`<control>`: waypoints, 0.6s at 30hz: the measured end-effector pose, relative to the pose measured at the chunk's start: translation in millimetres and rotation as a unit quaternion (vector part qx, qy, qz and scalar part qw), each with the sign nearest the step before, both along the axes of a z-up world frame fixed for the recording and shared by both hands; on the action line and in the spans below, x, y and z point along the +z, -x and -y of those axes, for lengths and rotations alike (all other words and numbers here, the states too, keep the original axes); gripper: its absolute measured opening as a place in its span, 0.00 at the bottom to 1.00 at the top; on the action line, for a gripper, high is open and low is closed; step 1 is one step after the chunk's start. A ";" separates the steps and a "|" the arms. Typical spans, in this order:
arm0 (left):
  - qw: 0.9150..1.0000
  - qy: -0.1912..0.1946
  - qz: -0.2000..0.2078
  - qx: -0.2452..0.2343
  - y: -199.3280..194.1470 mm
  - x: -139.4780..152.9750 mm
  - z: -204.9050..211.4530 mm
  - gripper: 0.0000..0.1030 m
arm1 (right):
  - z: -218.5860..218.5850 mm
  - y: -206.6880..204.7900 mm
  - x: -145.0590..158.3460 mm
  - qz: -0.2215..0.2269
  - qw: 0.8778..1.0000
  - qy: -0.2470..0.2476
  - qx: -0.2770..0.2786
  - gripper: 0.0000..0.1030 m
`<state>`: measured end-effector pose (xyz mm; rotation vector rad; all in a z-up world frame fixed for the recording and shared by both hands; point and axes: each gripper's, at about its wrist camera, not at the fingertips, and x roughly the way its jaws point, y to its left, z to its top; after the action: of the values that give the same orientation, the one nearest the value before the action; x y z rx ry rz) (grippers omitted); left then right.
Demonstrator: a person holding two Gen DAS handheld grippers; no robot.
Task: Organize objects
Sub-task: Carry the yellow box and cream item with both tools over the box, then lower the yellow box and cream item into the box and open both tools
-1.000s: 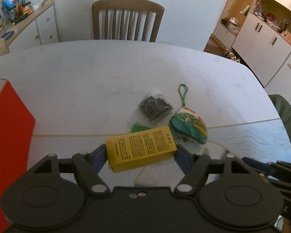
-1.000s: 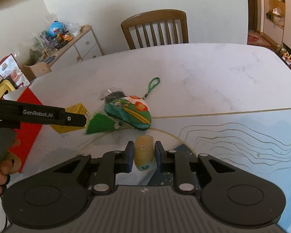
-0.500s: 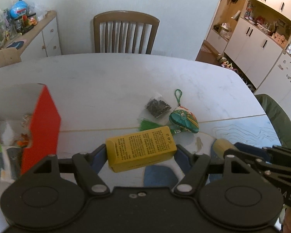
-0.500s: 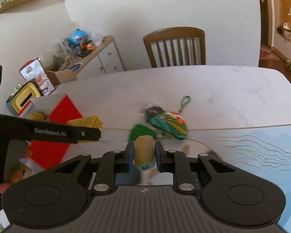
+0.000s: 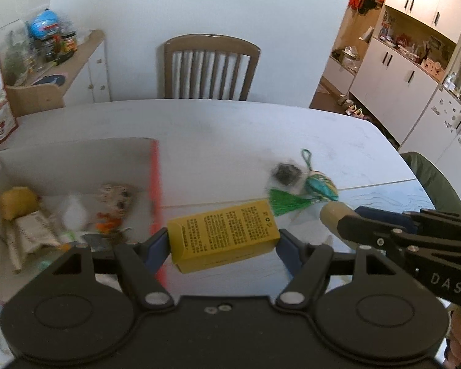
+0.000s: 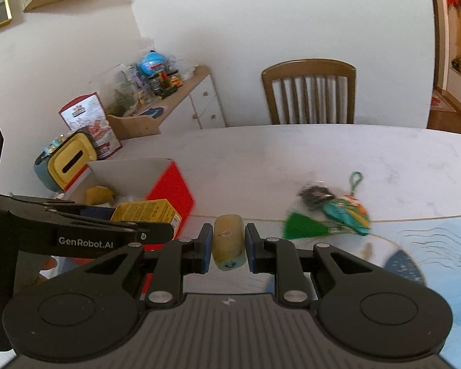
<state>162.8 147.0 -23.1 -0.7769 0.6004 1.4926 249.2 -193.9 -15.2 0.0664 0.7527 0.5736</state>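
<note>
Over the white marble-look table [image 5: 218, 129], both grippers are mid-carry, each loaded and headed for the open red-sided box [image 5: 154, 184] at the left, so the step in hand looks like the transfer leg of tidying loose items into that box. The left gripper [image 5: 223, 241] is clamped across the ends of a yellow carton [image 5: 222, 236], a stiff printed cardboard block with crisp edges, held slightly tilted and just right of the box's red wall. The right gripper [image 6: 229, 247] has its blue pads pressed on a small tan squishy toy [image 6: 229, 243], rounded and loaf-like with a pale blue underside and a tiny face; it sits upright between the jaws and looks soft enough to give under the grip. Inside the box lie a yellow lump, a crumpled paper wrapper and other small items, too blurred to name. Well apart to the right on the table rest a green tasselled sachet [image 6: 345, 213], glossy fabric with a cord loop, and touching it a clear bag of dark bits [image 6: 315, 196]. Next, I judge, the carton must clear the red wall and come down onto a free patch inside before the jaws part; the toy should follow, with care that the two tools, now close side by side, do not knock together.
</note>
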 end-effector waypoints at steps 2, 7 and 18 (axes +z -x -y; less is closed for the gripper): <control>1.000 0.000 0.001 0.005 16.8 1.8 5.5 0.70 | -16.5 4.3 2.1 0.002 1.000 0.000 0.004 0.21; 1.000 -0.003 -0.005 0.015 57.0 5.8 19.8 0.70 | -56.7 9.5 6.4 0.004 1.000 0.002 0.013 0.21; 0.999 0.005 -0.014 0.048 136.5 2.2 26.9 0.70 | -136.8 7.2 5.3 0.003 0.999 0.018 0.039 0.21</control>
<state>26.3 120.1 -21.0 -0.8026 0.5989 1.5918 242.0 -57.2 -9.8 0.0024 0.7630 0.6336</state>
